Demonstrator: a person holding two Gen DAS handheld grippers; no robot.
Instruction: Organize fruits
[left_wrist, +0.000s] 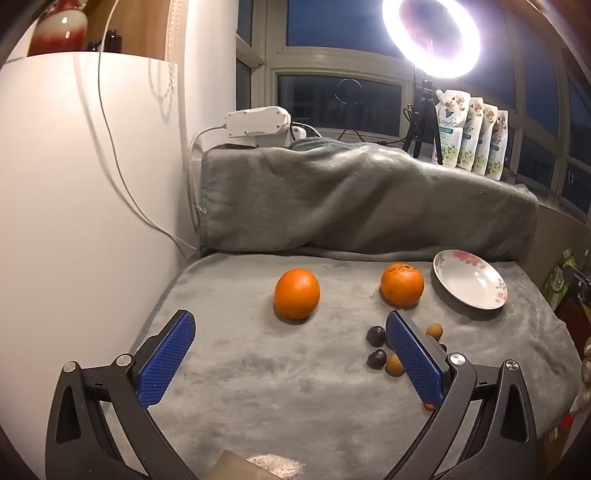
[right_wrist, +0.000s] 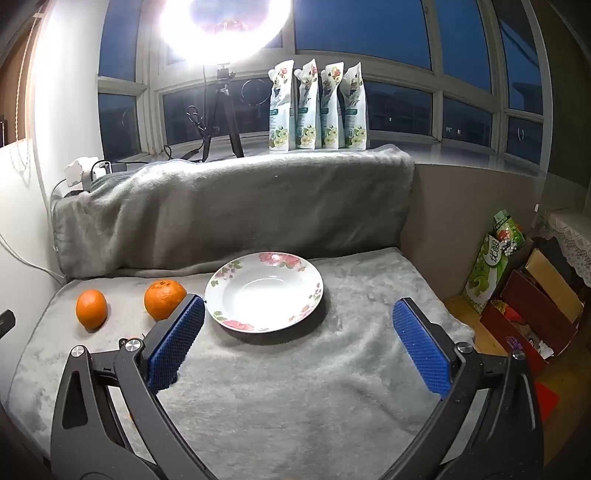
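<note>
Clearly, two round oranges (left_wrist: 296, 293) look bright, one (left_wrist: 402, 284) dimpled.

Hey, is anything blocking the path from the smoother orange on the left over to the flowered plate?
Yes. The dimpled orange sits on the grey blanket between the smooth orange and the white floral-rimmed plate, close beside the plate. Going over or around it looks easiest.
</note>
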